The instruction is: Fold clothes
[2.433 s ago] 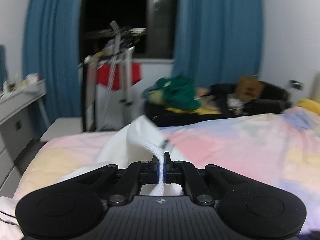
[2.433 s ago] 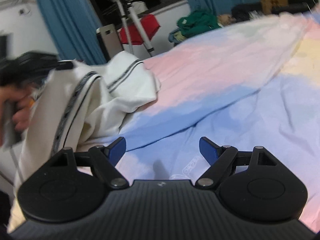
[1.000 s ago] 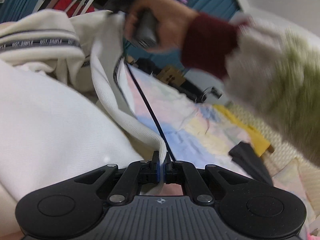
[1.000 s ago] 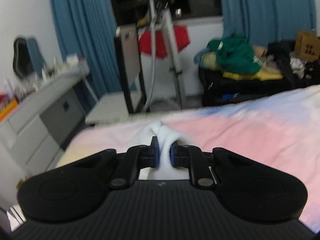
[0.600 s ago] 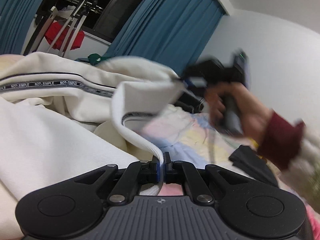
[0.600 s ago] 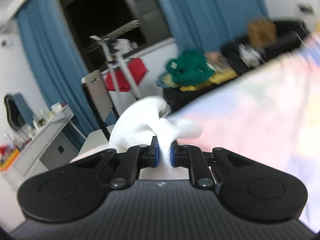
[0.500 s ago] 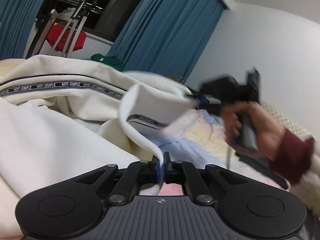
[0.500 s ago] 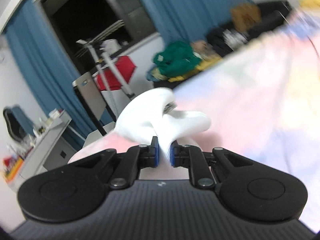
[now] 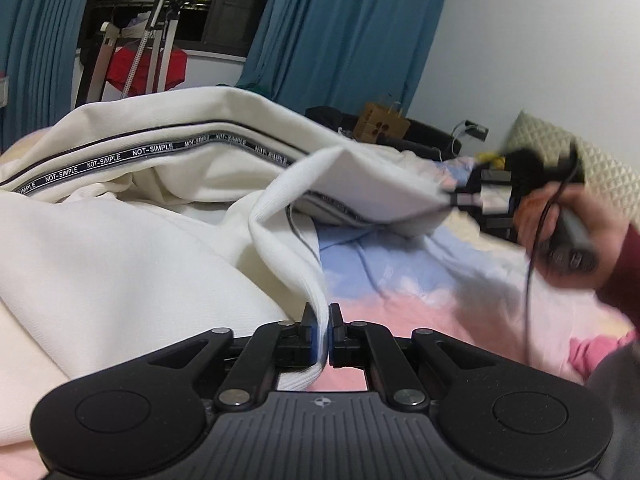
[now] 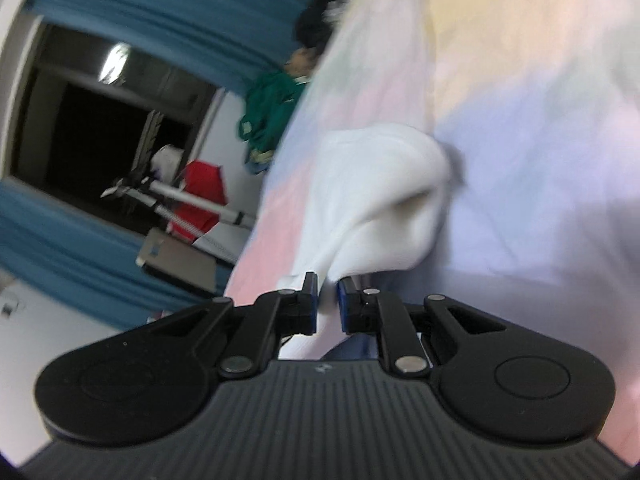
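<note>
Right now the white garment lies heaped on the pastel bed, mostly at the left, with one edge lifted off it. The left claw has the ribbed hem between its pads, though its jaws are opening. The right claw, seen far right in the left view with the person's hand, is clamped on another white fold. This looks like the spreading step before the first fold. Next, the right claw should probably lay its edge flat, with no twist in the cloth.
</note>
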Available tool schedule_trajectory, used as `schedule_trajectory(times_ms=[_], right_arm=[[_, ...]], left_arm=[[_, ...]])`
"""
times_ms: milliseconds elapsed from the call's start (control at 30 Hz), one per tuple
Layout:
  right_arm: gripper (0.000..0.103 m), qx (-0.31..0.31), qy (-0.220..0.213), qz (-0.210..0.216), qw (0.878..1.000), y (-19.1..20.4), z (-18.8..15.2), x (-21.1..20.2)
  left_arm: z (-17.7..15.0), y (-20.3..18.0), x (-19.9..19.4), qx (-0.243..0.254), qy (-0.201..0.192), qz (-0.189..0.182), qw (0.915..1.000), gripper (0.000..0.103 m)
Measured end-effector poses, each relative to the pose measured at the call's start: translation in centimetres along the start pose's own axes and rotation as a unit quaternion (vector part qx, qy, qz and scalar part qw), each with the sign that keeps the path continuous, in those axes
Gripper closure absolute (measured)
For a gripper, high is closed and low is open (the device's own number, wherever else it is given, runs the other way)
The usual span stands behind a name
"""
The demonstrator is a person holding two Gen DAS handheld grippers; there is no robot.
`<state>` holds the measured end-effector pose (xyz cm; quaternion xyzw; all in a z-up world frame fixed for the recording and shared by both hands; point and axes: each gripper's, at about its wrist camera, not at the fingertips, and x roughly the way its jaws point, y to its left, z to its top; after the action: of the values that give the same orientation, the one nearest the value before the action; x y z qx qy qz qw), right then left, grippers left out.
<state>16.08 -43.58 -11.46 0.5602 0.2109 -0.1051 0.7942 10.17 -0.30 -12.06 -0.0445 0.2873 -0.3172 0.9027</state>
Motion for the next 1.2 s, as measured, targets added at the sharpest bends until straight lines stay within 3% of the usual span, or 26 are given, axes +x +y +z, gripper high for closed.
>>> schedule_trajectory(times_ms=[167, 233, 467, 567, 633, 700, 767, 800, 867, 1000, 1133, 1200], right_arm=[[0.090, 0.018, -0.007, -0.043, 0.999, -1.5, -0.3, 1.1], [0.090, 0.021, -0.013, -0.046, 0.999, -1.8, -0.3, 1.3], [0.090, 0.016, -0.033, -0.057, 0.998, -2.4, -0.4, 2.1], [0.090, 0.027, -0.034, -0.058, 0.997, -2.9, -0.1, 2.3], [0.090, 0.029, -0.036, -0.060, 0.997, -3.2, -0.2, 2.3], [0.090, 0.029, -0.037, -0.063, 0.997, -3.4, -0.2, 2.4], [0.090, 0.030, -0.036, -0.065, 0.997, -3.7, -0.2, 2.4], [0.090, 0.030, -0.037, -0.065, 0.997, -3.7, -0.3, 2.4], [0.090, 0.026, -0.039, -0.066, 0.997, -3.7, -0.3, 2.3], [0.089, -0.003, -0.055, -0.073, 0.996, -3.1, -0.7, 2.1], [0.090, -0.059, -0.088, -0.077, 0.991, -1.7, -1.3, 2.1], [0.089, -0.102, -0.115, -0.082, 0.985, -0.7, -1.8, 2.2]], left_arm=[[2.9, 0.1, -0.8, -0.069, -0.010, -0.030, 0.9971, 0.047], [4.6, 0.1, -0.3, -0.103, -0.012, -0.049, 0.9934, 0.034], [13.0, -0.3, 5.9, -0.199, -0.023, -0.084, 0.9762, 0.022], [15.6, 0.4, 10.9, -0.252, 0.017, -0.072, 0.9650, 0.021], [16.5, 1.3, 14.7, -0.294, 0.054, -0.066, 0.9518, 0.021], [16.9, 2.3, 18.4, -0.340, 0.091, -0.060, 0.9339, 0.029], [17.3, 3.3, 21.6, -0.386, 0.107, -0.045, 0.9149, 0.055], [17.8, 3.5, 22.8, -0.395, 0.107, -0.029, 0.9121, 0.062], [19.2, 3.6, 24.8, -0.392, 0.097, -0.013, 0.9149, 0.099], [24.7, 2.9, 26.6, -0.334, 0.050, 0.020, 0.9409, 0.098], [31.0, 4.8, 26.6, -0.315, -0.046, 0.062, 0.9459, 0.098], [33.0, 6.3, 26.7, -0.296, -0.092, 0.105, 0.9448, 0.097]])
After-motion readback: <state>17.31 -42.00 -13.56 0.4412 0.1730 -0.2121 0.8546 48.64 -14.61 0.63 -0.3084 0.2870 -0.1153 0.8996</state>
